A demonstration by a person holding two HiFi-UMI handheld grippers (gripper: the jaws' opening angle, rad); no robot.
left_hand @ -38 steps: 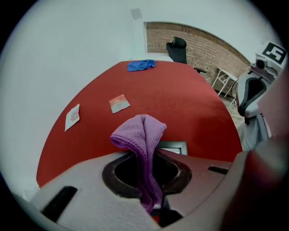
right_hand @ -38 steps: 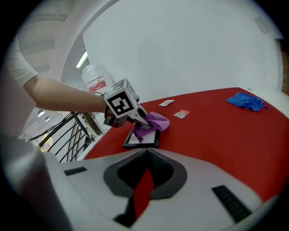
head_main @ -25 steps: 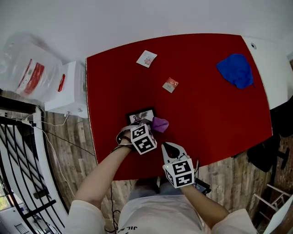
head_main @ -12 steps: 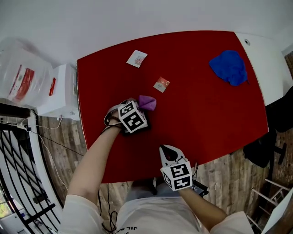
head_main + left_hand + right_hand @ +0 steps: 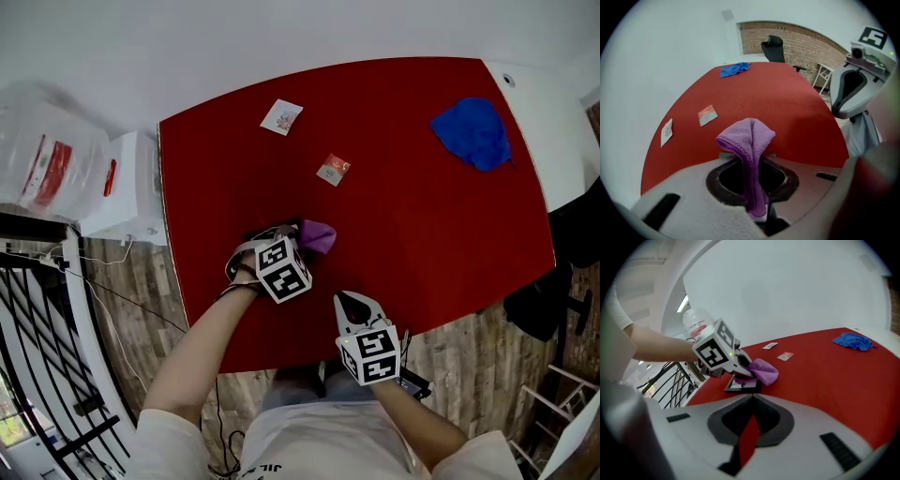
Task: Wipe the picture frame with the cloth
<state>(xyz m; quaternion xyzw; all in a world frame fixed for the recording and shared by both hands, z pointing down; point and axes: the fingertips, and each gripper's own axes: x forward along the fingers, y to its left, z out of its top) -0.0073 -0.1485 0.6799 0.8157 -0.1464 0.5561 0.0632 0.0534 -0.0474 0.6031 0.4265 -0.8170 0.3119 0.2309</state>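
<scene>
My left gripper is shut on a purple cloth and holds it down over the black picture frame, which lies flat on the red table and is mostly hidden under the gripper. In the left gripper view the cloth hangs folded between the jaws. The right gripper view shows the left gripper, the cloth and the frame beneath them. My right gripper is shut on nothing at the table's near edge, a little right of the frame.
A blue cloth lies at the far right of the table. Two small packets lie beyond the frame. A white cabinet, a plastic bag and a black railing stand left of the table.
The left gripper pushed the cloth away across the frame, then drew it back toward me. The right gripper has stayed where it was.
</scene>
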